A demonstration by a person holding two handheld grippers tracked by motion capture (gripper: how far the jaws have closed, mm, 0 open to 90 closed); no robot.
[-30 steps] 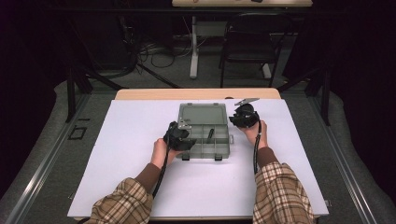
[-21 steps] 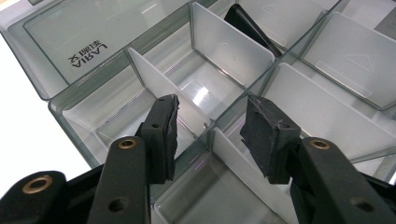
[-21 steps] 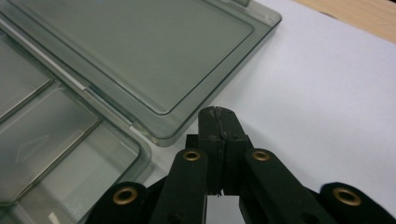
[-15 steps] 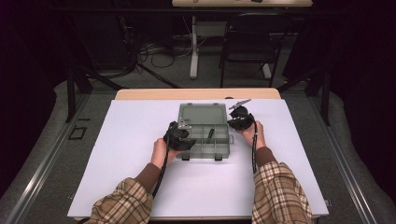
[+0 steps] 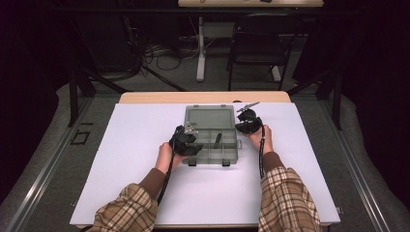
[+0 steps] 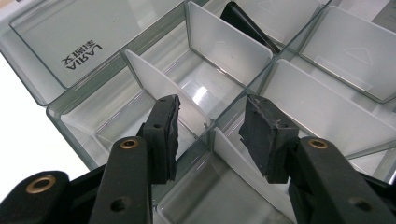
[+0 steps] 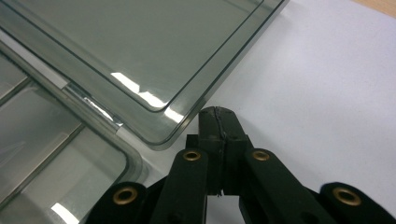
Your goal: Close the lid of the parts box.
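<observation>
Here, left gripper (image 6: 210, 128) hanging with jaws apart over a white divider (image 6: 156, 86) in the clear box (image 5: 211, 133), right gripper (image 7: 218, 116) pinching together on nothing at lower middle, beside the lid (image 7: 140, 51)

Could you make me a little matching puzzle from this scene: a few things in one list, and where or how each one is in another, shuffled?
Things:
1. left gripper
2. right gripper
3. lid of the clear box
4. small black item

States or places:
A. lying open flat on the white table, on the far side of the box
B. jaws pressed together, nothing between them, beside the lid's corner
C. resting inside one compartment
D. jaws apart, astride a white divider in the box

Pairs: 1-D, 2-B, 3-A, 4-C
</observation>
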